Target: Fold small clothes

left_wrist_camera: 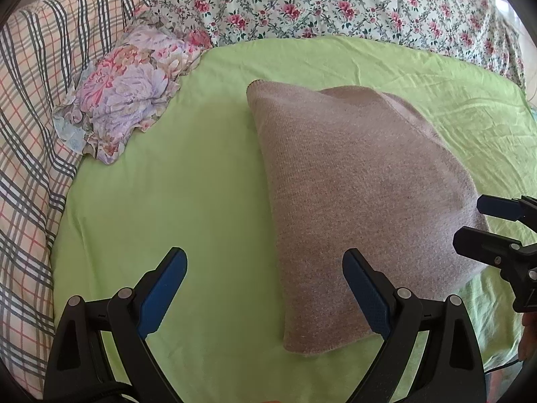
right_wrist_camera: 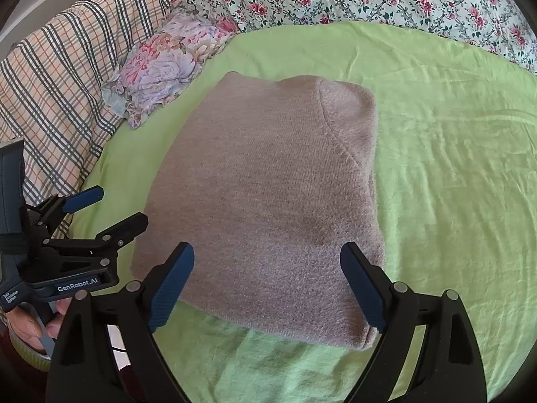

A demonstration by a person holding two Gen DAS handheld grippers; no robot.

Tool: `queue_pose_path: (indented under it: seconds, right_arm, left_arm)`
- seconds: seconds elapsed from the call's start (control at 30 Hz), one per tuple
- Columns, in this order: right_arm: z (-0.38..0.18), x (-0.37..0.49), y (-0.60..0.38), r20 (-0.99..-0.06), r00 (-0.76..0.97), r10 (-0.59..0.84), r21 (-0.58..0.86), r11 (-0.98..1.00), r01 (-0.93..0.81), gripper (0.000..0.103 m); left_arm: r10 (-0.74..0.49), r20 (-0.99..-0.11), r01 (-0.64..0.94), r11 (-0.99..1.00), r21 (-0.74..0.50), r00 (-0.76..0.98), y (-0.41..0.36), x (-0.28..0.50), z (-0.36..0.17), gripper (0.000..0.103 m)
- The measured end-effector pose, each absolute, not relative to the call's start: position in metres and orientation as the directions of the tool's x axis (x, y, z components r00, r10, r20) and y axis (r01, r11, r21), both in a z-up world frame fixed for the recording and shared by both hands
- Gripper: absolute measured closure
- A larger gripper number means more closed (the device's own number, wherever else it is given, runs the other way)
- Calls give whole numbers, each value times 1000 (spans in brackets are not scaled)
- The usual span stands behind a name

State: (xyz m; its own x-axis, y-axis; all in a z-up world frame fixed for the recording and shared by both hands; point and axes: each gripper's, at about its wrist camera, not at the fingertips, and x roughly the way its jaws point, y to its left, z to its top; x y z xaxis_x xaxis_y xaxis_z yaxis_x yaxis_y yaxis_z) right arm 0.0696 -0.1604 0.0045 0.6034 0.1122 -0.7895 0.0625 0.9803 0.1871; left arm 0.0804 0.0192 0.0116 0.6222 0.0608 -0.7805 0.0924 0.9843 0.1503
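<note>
A pinkish-beige knitted garment (left_wrist_camera: 352, 194) lies folded into a thick block on the light green sheet (left_wrist_camera: 188, 181); it also shows in the right wrist view (right_wrist_camera: 268, 201). My left gripper (left_wrist_camera: 265, 258) is open and empty, just above the garment's near left edge. My right gripper (right_wrist_camera: 266, 255) is open and empty, above the garment's near edge. The right gripper also shows at the right edge of the left wrist view (left_wrist_camera: 470, 221), and the left gripper at the left of the right wrist view (right_wrist_camera: 120, 206).
A small floral cushion (left_wrist_camera: 127, 94) lies at the far left of the green sheet (right_wrist_camera: 453, 168). A plaid quilt (left_wrist_camera: 30, 141) runs along the left. A rose-patterned cover (left_wrist_camera: 335, 3) lies behind.
</note>
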Motion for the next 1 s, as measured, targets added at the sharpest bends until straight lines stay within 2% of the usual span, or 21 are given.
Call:
queue_pose_path:
  seconds: [1.0]
  right_arm:
    - [8,68,-156,-789,605,106,172,984,52,12]
  left_arm:
    - [14,-787,90,992,88,617,19,69,13,8]
